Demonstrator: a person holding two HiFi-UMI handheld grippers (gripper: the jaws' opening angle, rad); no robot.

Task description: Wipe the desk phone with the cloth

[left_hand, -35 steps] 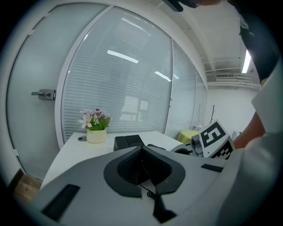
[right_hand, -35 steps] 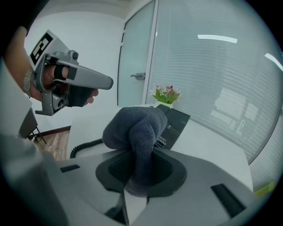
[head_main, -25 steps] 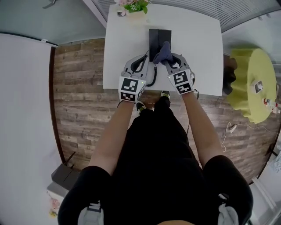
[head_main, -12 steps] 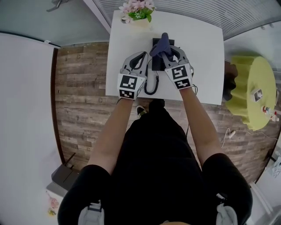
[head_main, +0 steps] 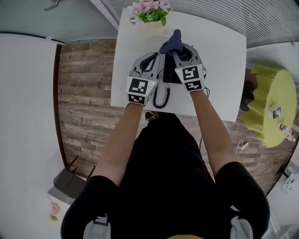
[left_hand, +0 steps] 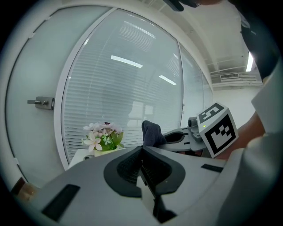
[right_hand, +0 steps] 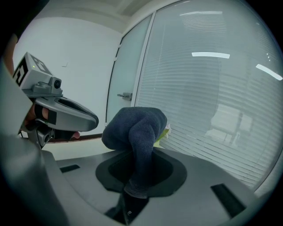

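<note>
The left gripper (head_main: 148, 59) and the right gripper (head_main: 177, 50) each carry black-and-white square markers (head_main: 140, 90) on the end nearest the person. The print on a small card (head_main: 274, 111) on the yellow-green covered stand (head_main: 268, 79) at the right edge is too small to read. Both forearms reach straight forward from the black-clad body to the white table (head_main: 219, 70) in the upper middle of the head view.

The right gripper's jaws are clamped on a dark blue cloth (right_hand: 137, 128). Its free end bunches up above them, over the far end of the black desk phone (head_main: 167, 73). Whether cloth and phone touch cannot be told. The phone is mostly hidden under the two grippers; only a dark strip between them and its coiled cord (head_main: 162, 97) show.

The left gripper lies just beside the right one, its jaws pressed together with nothing between them. A pot of pink and white flowers (head_main: 148, 11) stands at the table's far edge.
</note>
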